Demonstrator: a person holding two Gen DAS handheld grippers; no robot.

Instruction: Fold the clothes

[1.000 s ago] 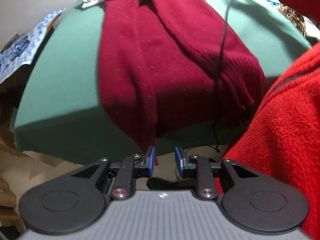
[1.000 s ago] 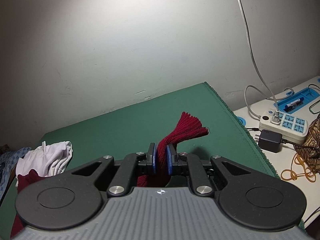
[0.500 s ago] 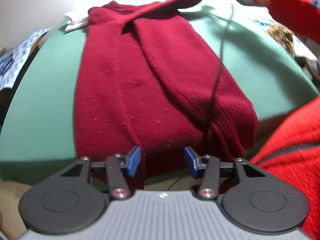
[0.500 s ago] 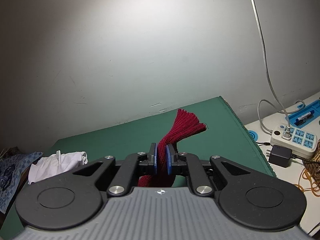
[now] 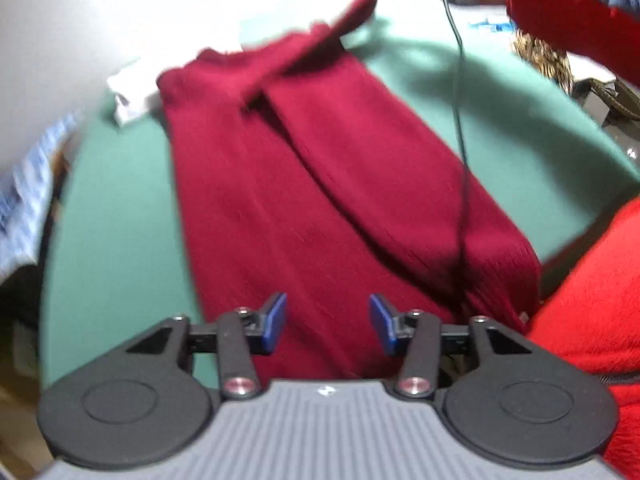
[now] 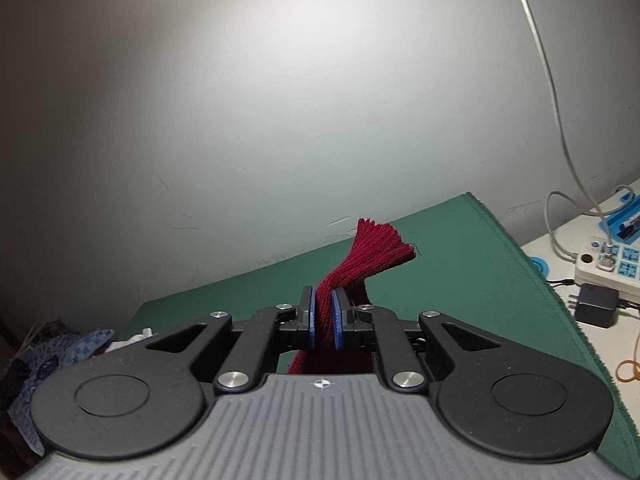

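Plainly, the dark red knitted garment [image 5: 320, 184] is lying lengthwise across the green tabletop [image 5: 120, 200], its body running from about eleven o'clock down to five o'clock in the left wrist view, with one long strip of it rising off the cloth toward one o'clock. That strip is ending in a ribbed cuff [image 6: 376, 248], and the right gripper [image 6: 324, 324] is pinching it just below the flare, jaws closed tight on the knit. The left gripper [image 5: 328, 324] is hovering over the near hem at six o'clock with its jaws opening and nothing pressed between the blue pads; the fabric is showing beneath them, apart.

By the look of it, the garment is handling as something soft and limp, light enough for one pinch to carry a sleeve, yet stretchy, so a pull is likely dragging the body along rather than moving the sleeve alone. The knit is fine, ribbed at the cuff and the far hem, fuzzy and not slippery, so the pads are probably biting well. Good places to take hold seem to be the thicker ribbed edges and the corners of the near hem. A thin black cable [image 5: 460, 120] is draping over the garment at three o'clock and could be snagging.
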